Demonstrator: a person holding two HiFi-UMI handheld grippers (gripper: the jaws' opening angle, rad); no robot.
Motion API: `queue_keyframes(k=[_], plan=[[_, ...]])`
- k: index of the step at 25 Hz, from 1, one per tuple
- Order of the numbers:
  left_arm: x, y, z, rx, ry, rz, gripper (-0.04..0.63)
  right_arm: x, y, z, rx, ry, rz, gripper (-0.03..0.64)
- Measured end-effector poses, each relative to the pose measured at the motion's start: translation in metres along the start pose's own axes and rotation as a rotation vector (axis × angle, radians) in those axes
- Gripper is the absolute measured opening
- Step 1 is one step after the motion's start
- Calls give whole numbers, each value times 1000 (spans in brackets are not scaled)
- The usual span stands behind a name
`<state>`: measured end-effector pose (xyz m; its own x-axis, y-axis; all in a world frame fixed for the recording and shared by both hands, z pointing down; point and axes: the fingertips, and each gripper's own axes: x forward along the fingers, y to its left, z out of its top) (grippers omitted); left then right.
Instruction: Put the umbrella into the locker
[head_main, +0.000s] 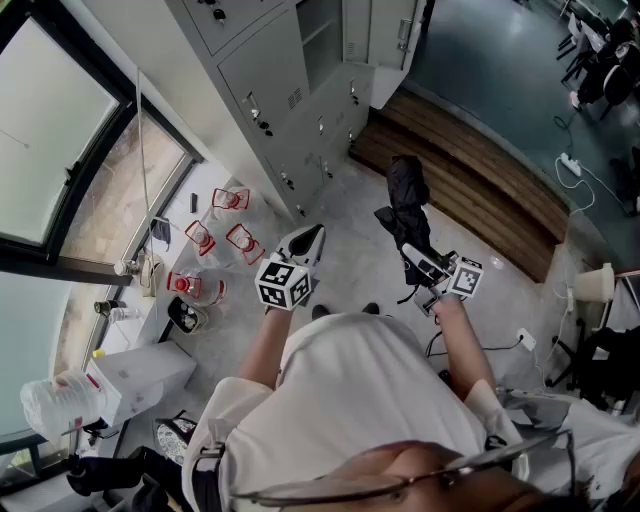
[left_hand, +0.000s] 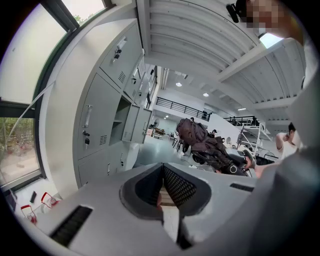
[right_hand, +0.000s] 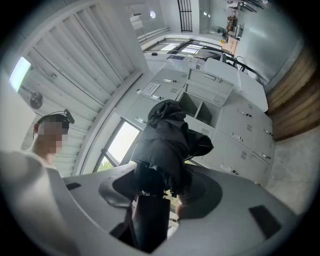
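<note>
Person in white short-sleeved T-shirt (head_main: 350, 400). Ahead of the T-shirt, left gripper (head_main: 314, 236) and right gripper (head_main: 410, 252): pale grey shells, dark cross-hatched jaw pads, each carrying a black-and-white square-marker cube (head_main: 283, 283).

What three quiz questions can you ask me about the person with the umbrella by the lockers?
1. Which one holds the black umbrella? A: the left gripper. B: the right gripper. C: neither.
2. True or false: the left gripper's fingers stand wide apart.
3. Fill the gap: the lockers are ____ in colour.

Key
1. B, its fingers are closed on the folded umbrella.
2. False, they are together with nothing between them.
3. Grey.
</note>
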<state>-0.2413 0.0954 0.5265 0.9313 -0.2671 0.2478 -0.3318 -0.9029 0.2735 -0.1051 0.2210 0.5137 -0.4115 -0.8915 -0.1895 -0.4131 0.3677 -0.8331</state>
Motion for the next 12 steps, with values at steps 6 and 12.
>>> queue_keyframes(k=[6,12], plan=[[0,-2,2,0,1,0,5,-4,-2,0,2,1,-23,227],[1,-8,0,1,5,4,5,-7,-5,3,12,-2,-19,227]])
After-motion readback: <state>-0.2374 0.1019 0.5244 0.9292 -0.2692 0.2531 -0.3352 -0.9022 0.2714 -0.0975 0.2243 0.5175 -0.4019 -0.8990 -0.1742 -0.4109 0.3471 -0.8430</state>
